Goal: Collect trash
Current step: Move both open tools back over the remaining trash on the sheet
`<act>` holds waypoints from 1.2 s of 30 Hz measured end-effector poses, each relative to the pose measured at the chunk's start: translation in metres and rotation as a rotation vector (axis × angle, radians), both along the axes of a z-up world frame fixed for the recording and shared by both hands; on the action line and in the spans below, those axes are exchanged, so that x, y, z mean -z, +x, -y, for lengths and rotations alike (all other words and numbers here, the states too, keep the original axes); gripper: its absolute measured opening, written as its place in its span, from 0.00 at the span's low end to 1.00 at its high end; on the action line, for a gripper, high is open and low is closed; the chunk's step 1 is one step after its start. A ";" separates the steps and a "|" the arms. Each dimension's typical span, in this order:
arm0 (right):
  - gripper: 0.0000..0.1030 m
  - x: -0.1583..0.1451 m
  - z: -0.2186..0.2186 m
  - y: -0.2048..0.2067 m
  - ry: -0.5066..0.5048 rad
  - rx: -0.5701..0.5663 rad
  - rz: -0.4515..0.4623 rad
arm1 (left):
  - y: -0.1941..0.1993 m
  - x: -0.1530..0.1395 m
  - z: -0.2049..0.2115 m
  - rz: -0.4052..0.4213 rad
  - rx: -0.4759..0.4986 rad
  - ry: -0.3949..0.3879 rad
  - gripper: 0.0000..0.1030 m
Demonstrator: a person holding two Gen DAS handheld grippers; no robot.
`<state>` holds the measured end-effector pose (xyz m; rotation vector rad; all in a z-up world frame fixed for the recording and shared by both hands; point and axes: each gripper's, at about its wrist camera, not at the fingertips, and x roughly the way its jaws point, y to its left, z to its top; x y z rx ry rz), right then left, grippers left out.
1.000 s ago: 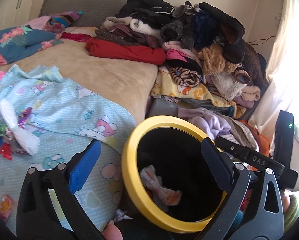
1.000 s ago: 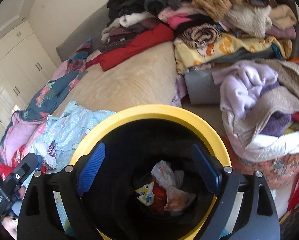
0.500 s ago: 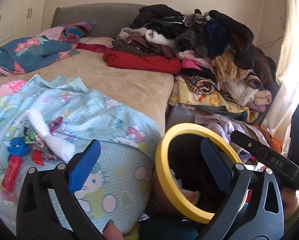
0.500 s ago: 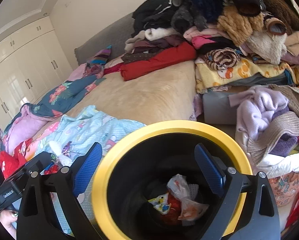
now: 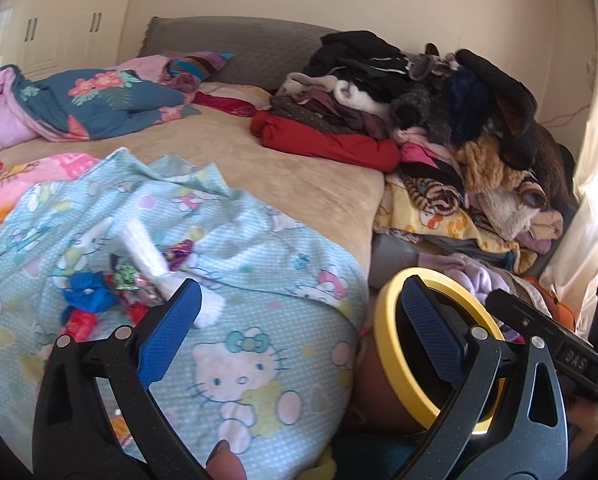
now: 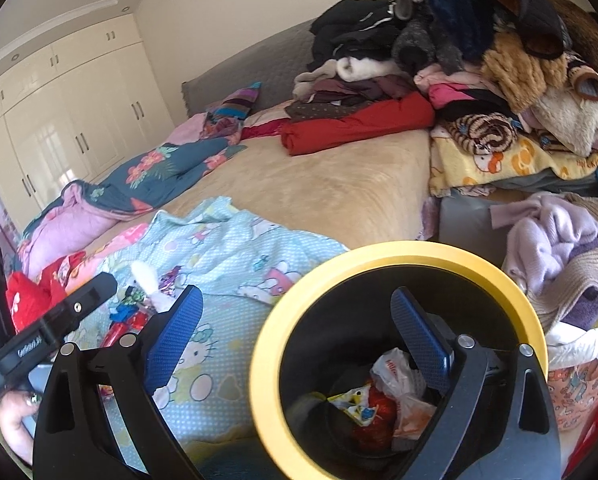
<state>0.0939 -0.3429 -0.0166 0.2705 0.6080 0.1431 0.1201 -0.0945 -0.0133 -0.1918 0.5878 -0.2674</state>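
some wrappers already lie in the yellow-rimmed bin [image 6: 399,256] beside the bed; a trash cluster [image 5: 111,284] remains on the blanket [image 5: 259,320]; left gripper [image 5: 299,328] and right gripper [image 6: 295,328] gape empty

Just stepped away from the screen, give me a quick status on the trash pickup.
Left gripper and right gripper open, empty. Wrappers loose on blue blanket; some trash in yellow-rimmed bin. Nothing blocking.

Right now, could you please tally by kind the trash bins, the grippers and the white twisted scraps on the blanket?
Yellow-rimmed trash bin: 1
Grippers, both open and empty: 2 (left gripper, right gripper)
White twisted scrap on the blanket: 1
Total: 4
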 end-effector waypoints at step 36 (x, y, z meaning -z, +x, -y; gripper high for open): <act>0.90 0.013 -0.162 0.044 -0.118 -0.341 -0.031 | 0.016 0.018 -0.166 -0.065 -0.303 -0.065 0.89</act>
